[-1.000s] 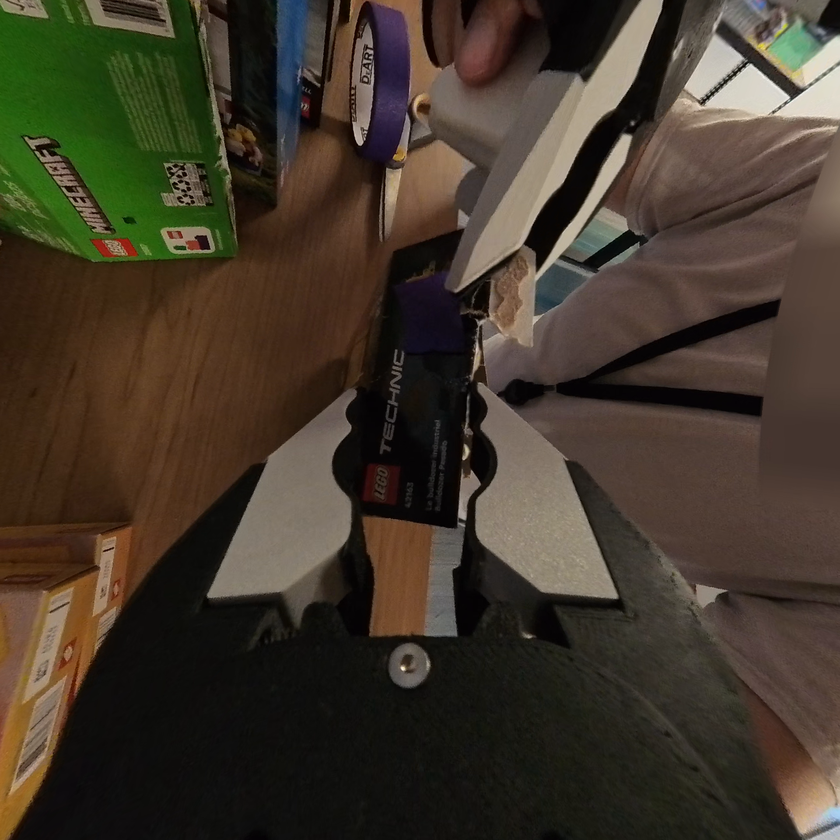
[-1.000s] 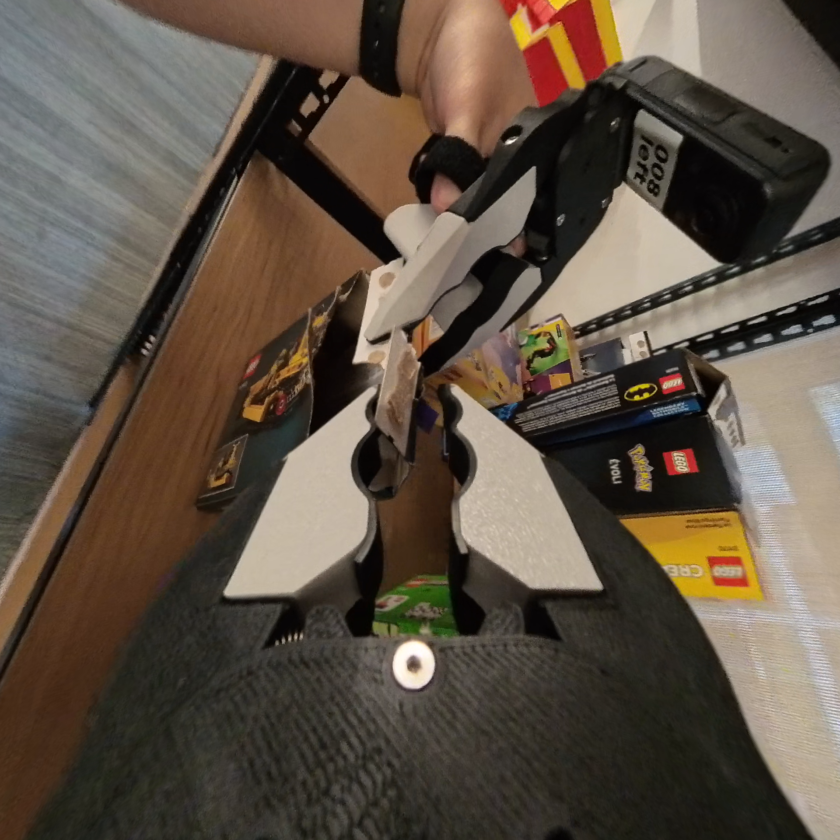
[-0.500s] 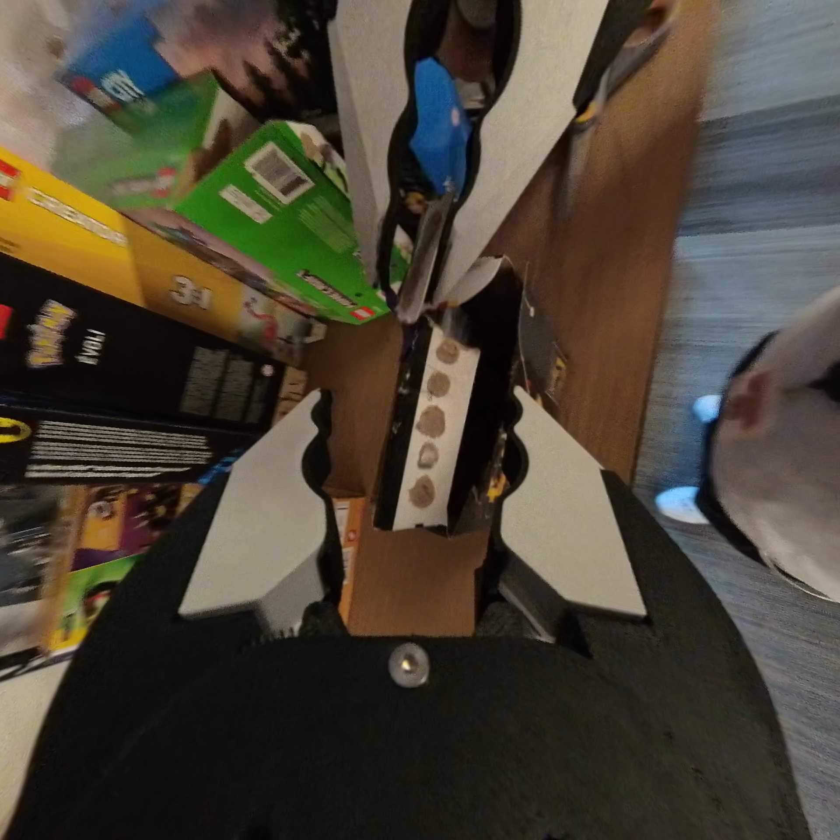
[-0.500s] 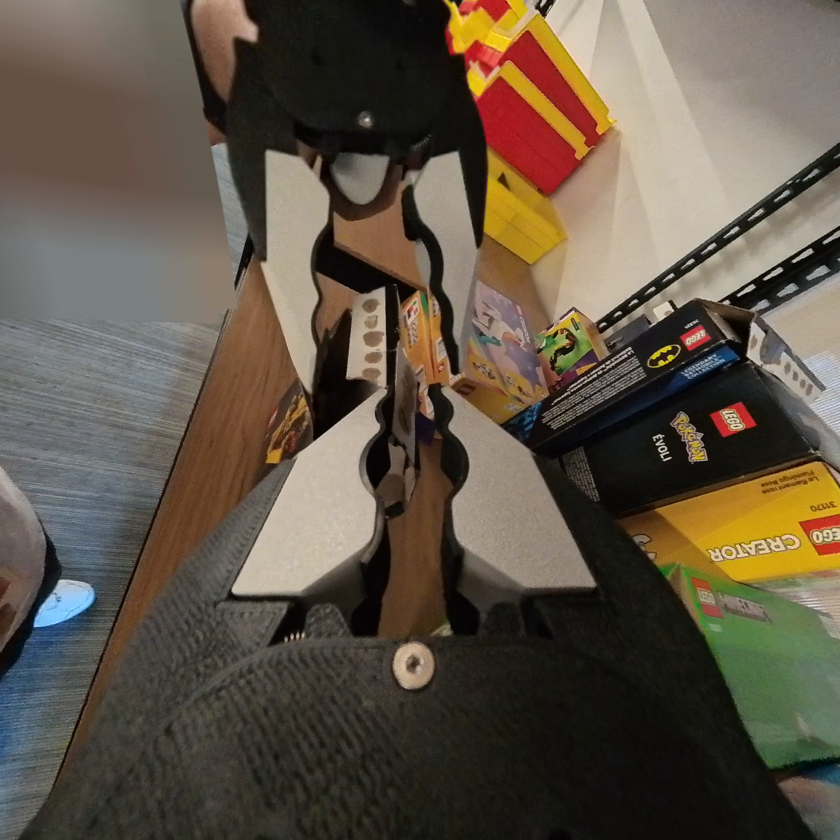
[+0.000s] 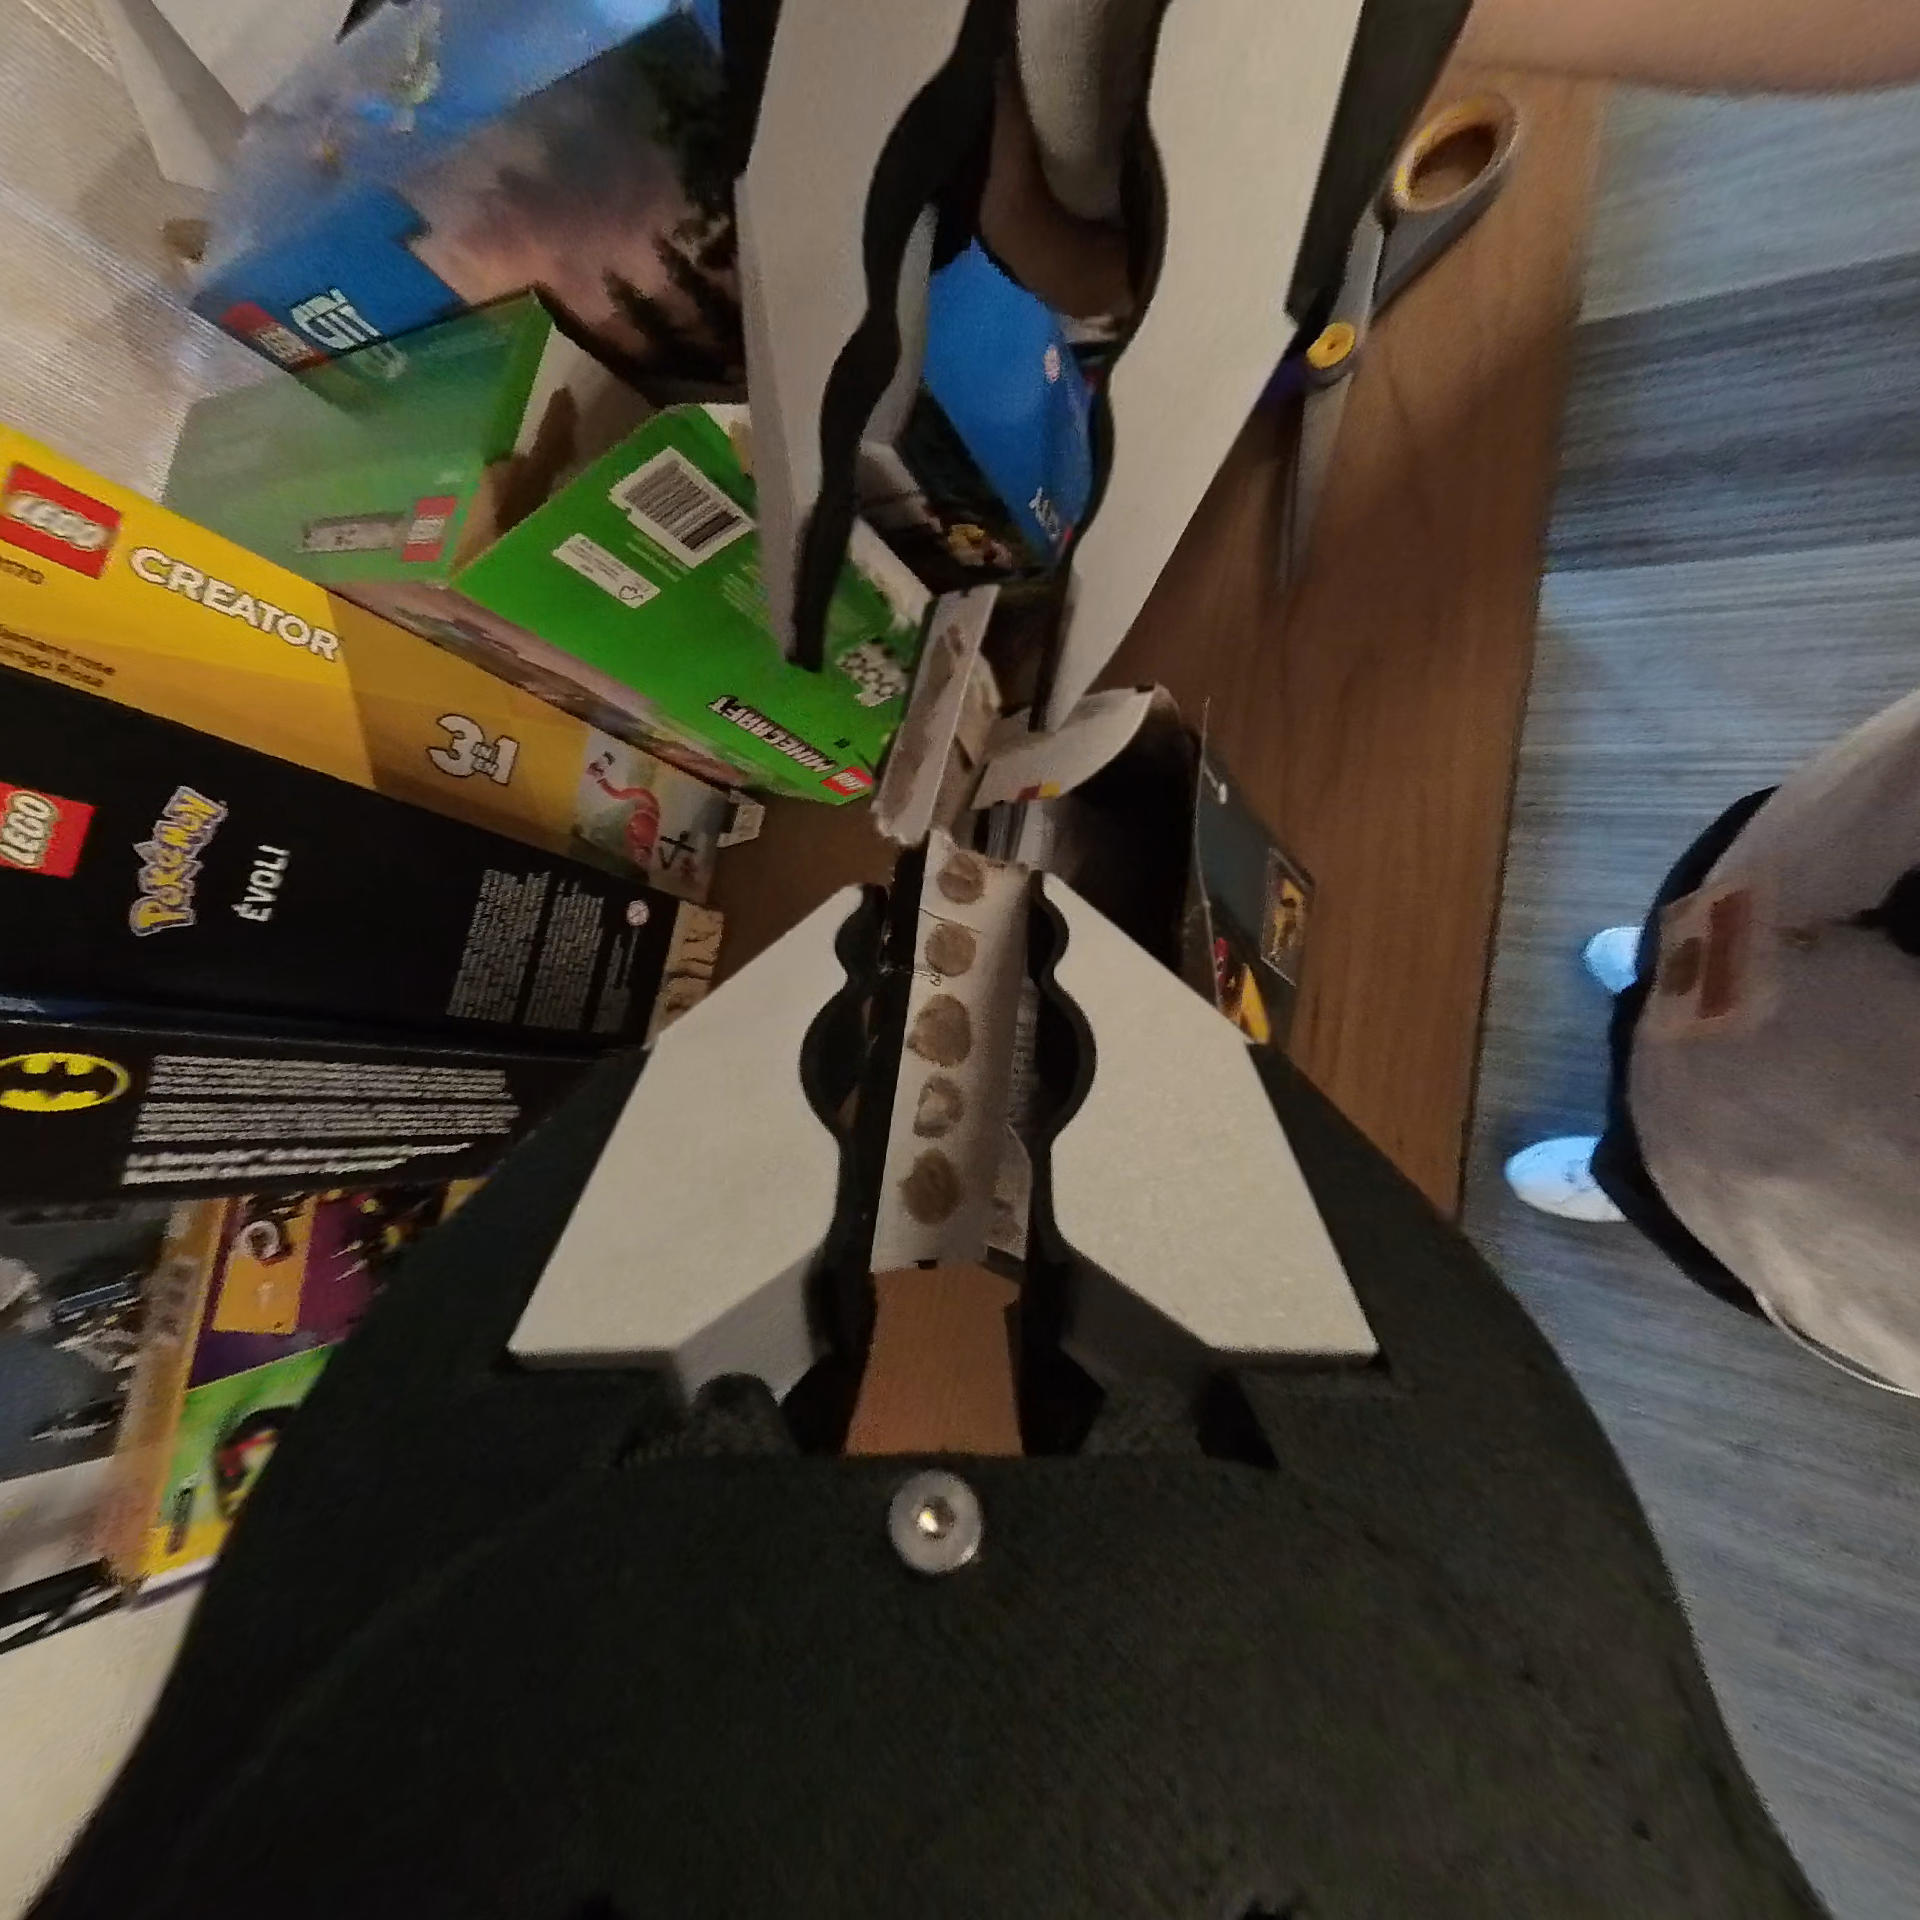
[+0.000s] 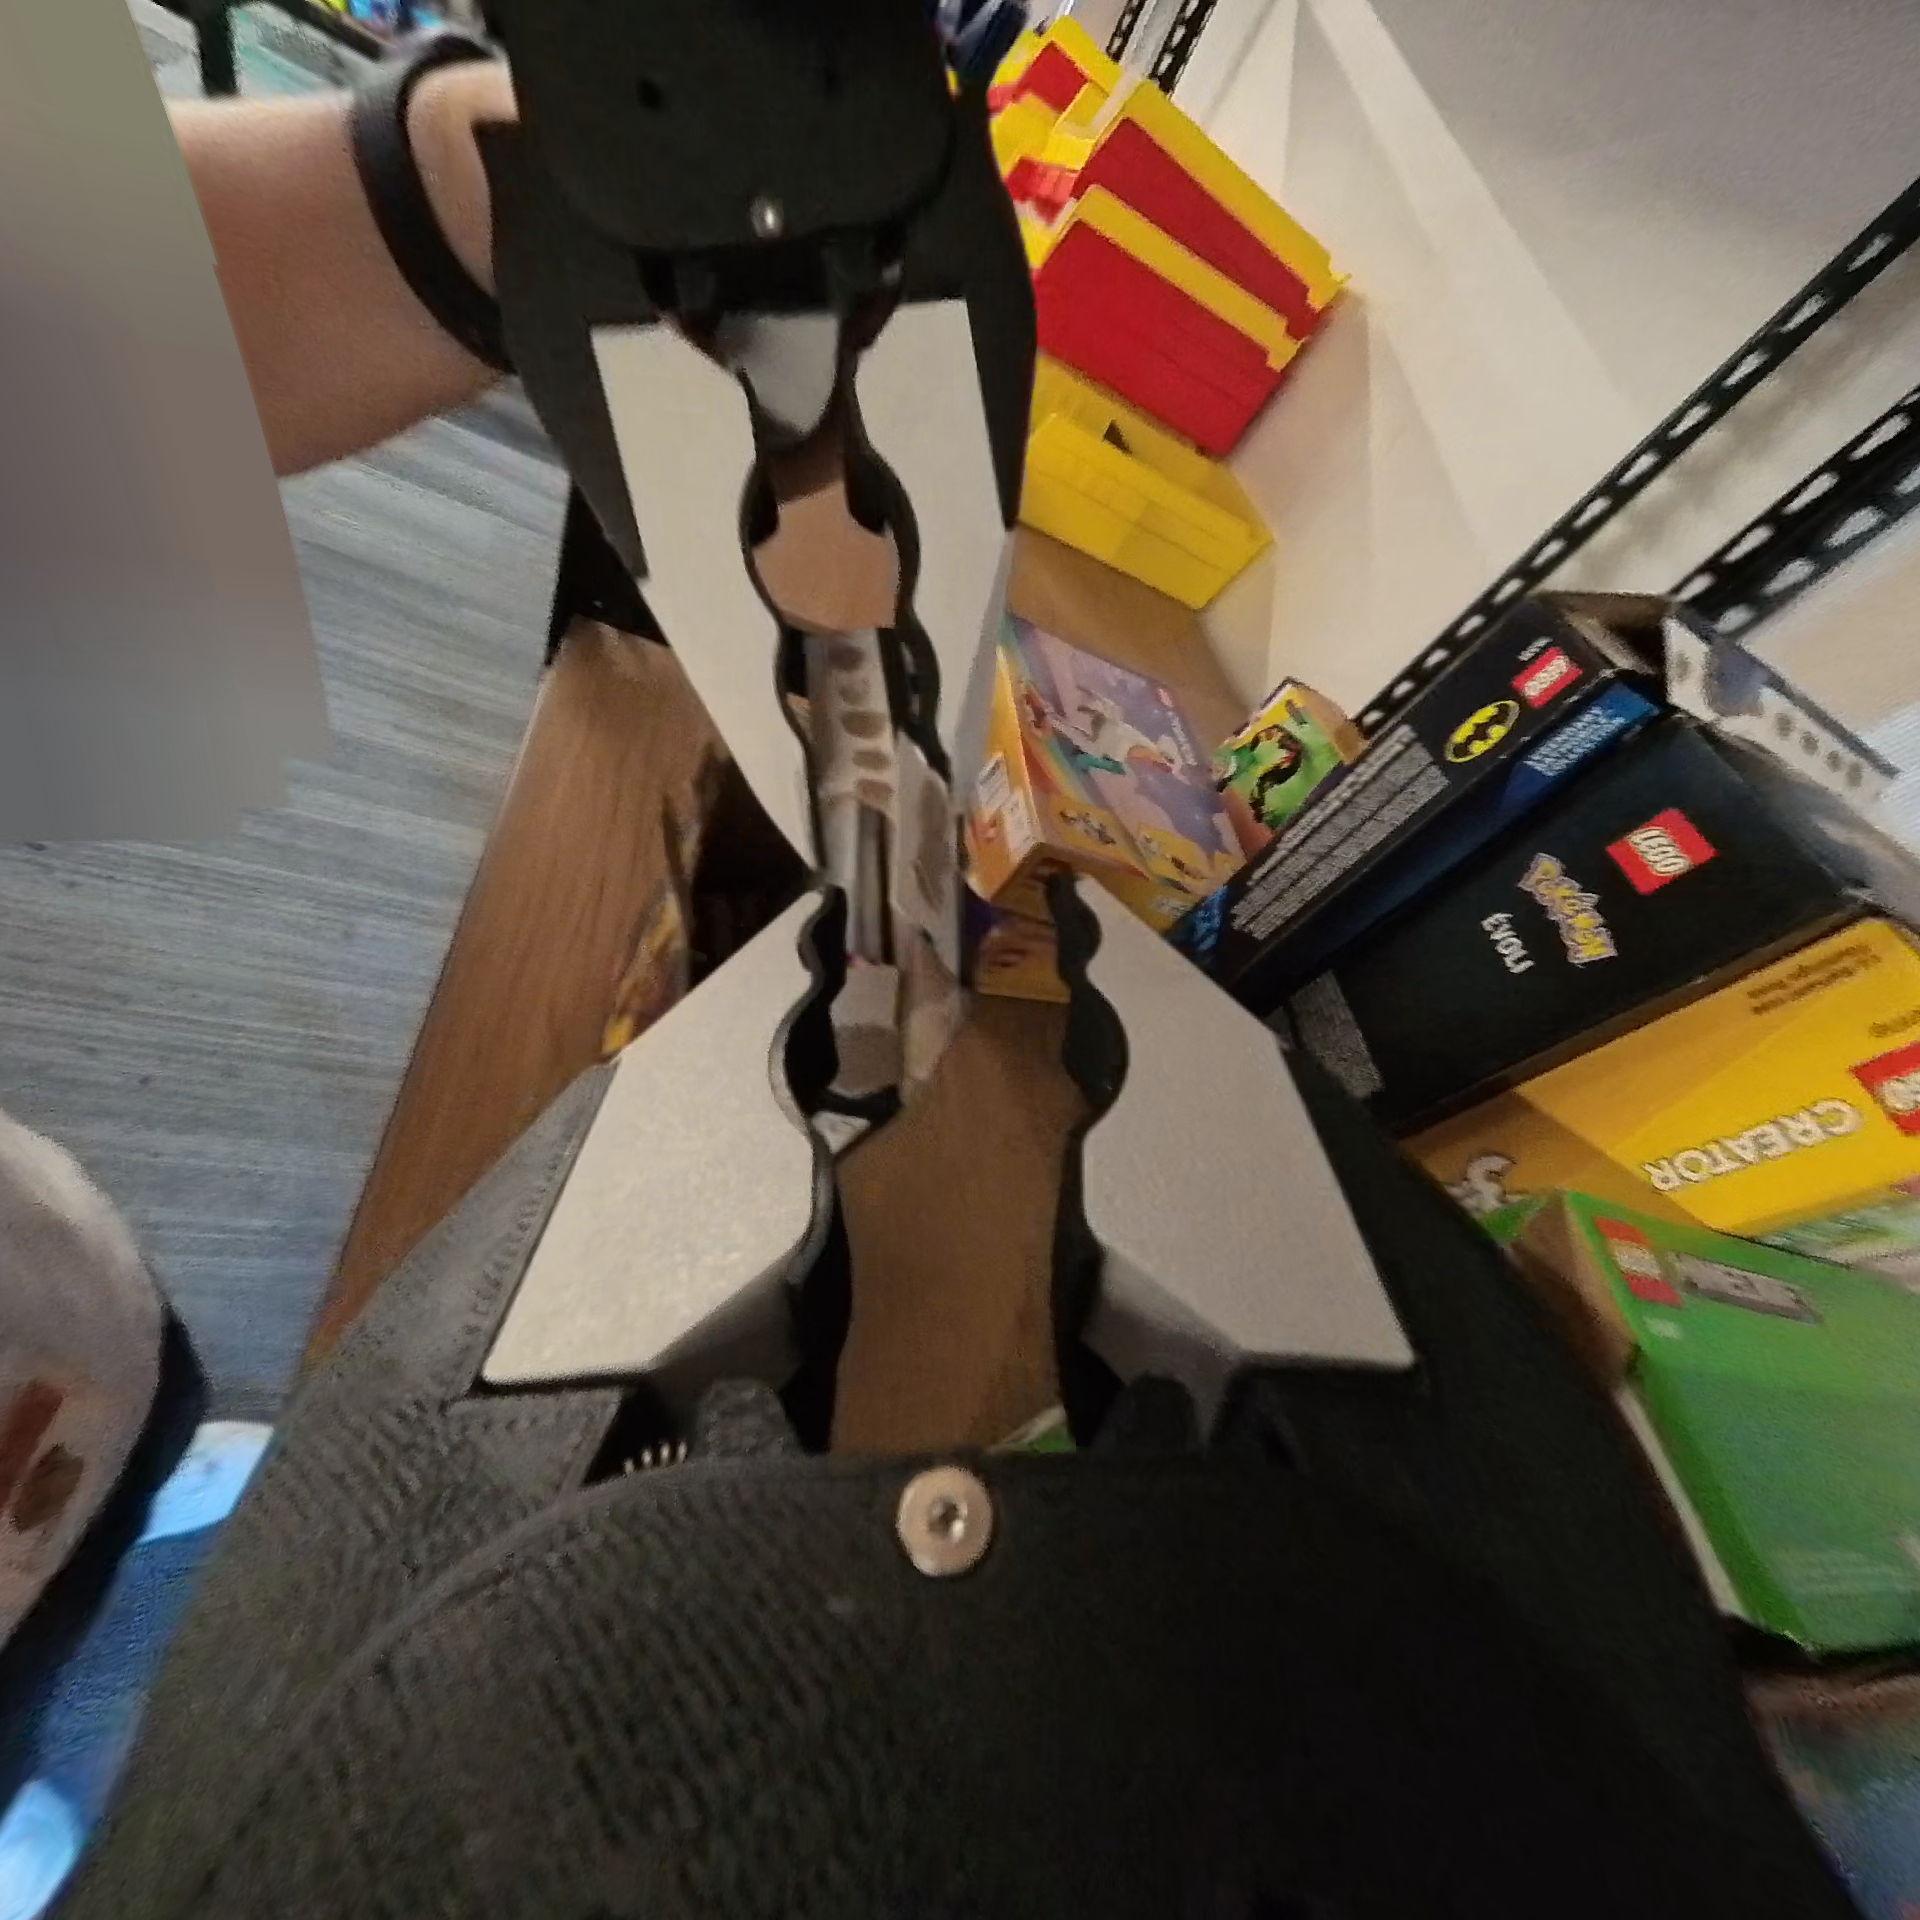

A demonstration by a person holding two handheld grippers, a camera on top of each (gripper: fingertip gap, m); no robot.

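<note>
- The left gripper (image 5: pixel 951 904) is clamping the open end of a dark box (image 5: pixel 1236 883). Its fingers are squeezing in on the white inner flap (image 5: pixel 951 1039), which has a row of brown glue dots.
- The dark box is lying on a wooden table (image 5: pixel 1382 727), right at the table's edge.
- The right gripper (image 6: pixel 940 899) is facing the left one from the other side of the dark box with its jaws standing apart. A torn flap strip (image 5: pixel 935 707) is sitting between them, up against one finger, so nothing's actually getting pinched.
- Grey-handled scissors (image 5: pixel 1340 343) are lying on the table beyond the dark box.
- Toy-set boxes are crowding the far side of the dark box: a green box (image 5: pixel 675 582), a yellow box (image 5: pixel 208 623) and a black box (image 5: pixel 312 904). They're all showing red square logos and printed titles, and the green one's got a barcode sticker.
- Yellow and red bins (image 6: pixel 1143 312) are sitting well past the dark box, by the wall.
</note>
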